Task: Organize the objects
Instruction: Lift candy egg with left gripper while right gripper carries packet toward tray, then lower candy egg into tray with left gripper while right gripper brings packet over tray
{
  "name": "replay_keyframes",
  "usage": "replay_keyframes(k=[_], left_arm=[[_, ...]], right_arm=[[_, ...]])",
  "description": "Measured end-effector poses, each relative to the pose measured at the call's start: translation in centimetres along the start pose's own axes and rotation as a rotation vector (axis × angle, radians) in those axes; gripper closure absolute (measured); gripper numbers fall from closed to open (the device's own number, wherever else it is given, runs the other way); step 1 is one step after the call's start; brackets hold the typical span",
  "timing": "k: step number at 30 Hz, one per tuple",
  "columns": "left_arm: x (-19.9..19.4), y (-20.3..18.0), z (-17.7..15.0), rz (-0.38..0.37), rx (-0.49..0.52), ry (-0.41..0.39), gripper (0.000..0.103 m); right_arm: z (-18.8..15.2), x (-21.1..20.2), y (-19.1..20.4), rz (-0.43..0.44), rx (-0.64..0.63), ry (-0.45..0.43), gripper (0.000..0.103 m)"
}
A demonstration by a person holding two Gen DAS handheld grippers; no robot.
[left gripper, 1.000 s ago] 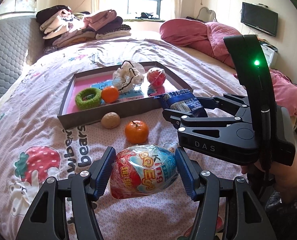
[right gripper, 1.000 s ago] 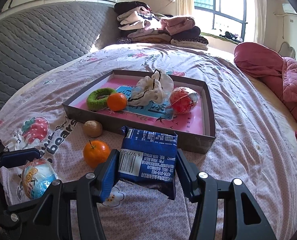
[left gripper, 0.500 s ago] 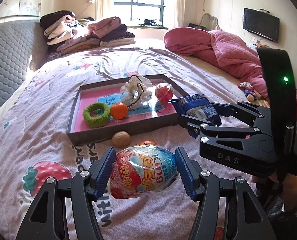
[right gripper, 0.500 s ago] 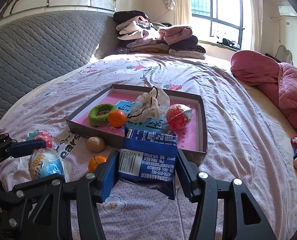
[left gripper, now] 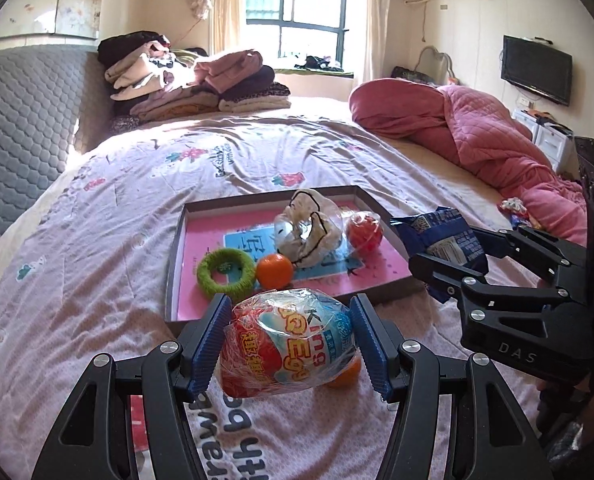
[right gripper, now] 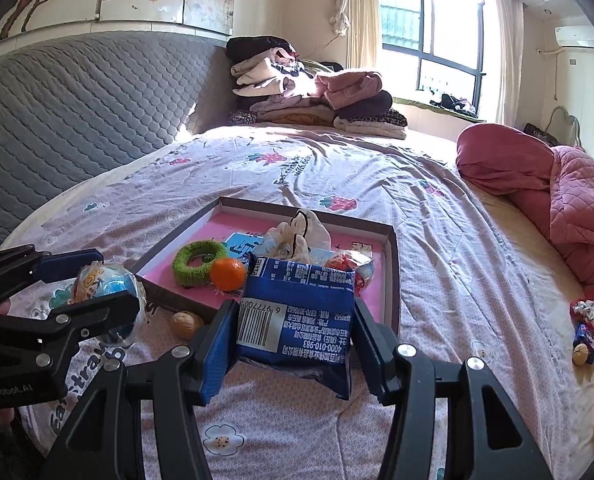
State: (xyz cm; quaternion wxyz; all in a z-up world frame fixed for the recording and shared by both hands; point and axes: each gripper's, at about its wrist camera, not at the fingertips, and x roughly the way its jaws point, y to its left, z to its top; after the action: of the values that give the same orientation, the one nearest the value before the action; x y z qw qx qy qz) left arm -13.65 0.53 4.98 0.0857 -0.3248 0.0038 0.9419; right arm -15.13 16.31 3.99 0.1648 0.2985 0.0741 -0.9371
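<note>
My left gripper [left gripper: 289, 344] is shut on a wrapped toy egg [left gripper: 287, 350], held above the bedspread just in front of the brown tray [left gripper: 175, 248]. My right gripper [right gripper: 293, 330] is shut on a blue snack packet [right gripper: 297, 312], also raised in front of the tray [right gripper: 395, 280]. The tray holds a green ring [left gripper: 225, 274], an orange [left gripper: 274, 271], a crumpled bag [left gripper: 309, 232] and a red wrapped ball [left gripper: 364, 232]. Another orange [left gripper: 347, 374] lies half hidden under the egg. A walnut [right gripper: 187, 323] lies in front of the tray.
Folded clothes [left gripper: 193, 80] are stacked at the head of the bed. A pink quilt [left gripper: 477, 128] is heaped on the right. Small wrapped items [right gripper: 585, 328] lie at the right bed edge. A grey padded headboard [right gripper: 77, 96] runs along the left.
Both grippers have risen and moved forward toward the tray, each still holding its object. The orange and walnut on the bedspread now sit lower and partly hidden.
</note>
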Motion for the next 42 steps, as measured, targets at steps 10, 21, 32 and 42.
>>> replay_keyframes(k=[10, 21, 32, 42], left_arm=[[1.2, 1.3, 2.5, 0.007, -0.021, -0.030, 0.040], [3.2, 3.2, 4.4, 0.047, -0.041, -0.034, 0.040], [4.6, 5.5, 6.9, 0.086, -0.072, -0.056, 0.040], [6.9, 7.0, 7.7, 0.106, -0.116, -0.050, 0.040]], right_arm=[[2.0, 0.3, 0.6, -0.007, -0.034, -0.035, 0.047], [4.0, 1.0, 0.3, 0.000, -0.044, -0.092, 0.047], [5.0, 2.4, -1.0, -0.020, -0.032, -0.109, 0.047], [5.6, 3.3, -0.7, -0.019, -0.042, -0.130, 0.047]])
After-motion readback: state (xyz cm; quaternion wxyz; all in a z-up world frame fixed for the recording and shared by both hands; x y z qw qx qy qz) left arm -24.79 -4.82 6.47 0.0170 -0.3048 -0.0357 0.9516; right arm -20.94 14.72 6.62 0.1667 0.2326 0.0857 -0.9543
